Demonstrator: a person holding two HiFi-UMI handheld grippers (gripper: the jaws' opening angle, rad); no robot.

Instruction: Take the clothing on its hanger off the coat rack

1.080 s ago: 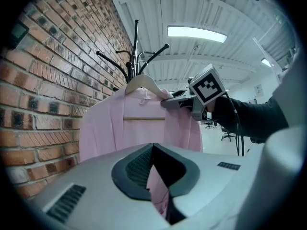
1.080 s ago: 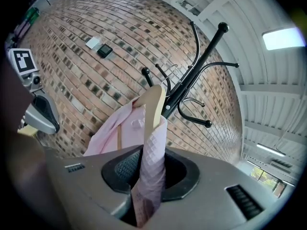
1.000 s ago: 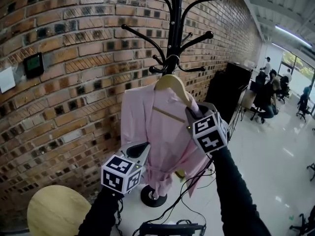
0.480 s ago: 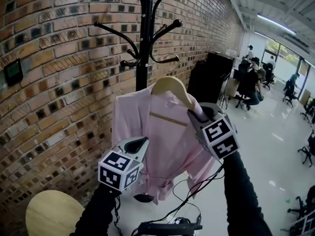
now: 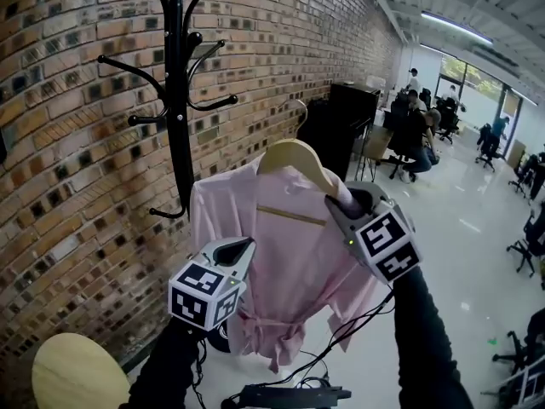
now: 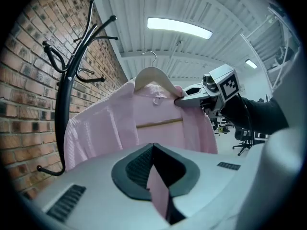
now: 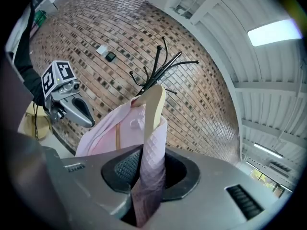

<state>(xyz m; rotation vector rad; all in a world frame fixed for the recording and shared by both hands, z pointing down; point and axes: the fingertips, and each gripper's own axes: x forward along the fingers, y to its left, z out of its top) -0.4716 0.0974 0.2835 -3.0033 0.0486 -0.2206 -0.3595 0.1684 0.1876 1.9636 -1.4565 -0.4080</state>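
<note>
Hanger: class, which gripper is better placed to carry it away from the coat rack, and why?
Right. The right gripper clamps the hanger at its shoulder through the robe; the left gripper only pinches robe cloth lower down.

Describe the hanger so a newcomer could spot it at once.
Against the brick wall stands a black coat rack. Right of it a pink robe is held aloft. The hanger is the pale wooden arch in its shoulders, its wire hook free of the rack.
</note>
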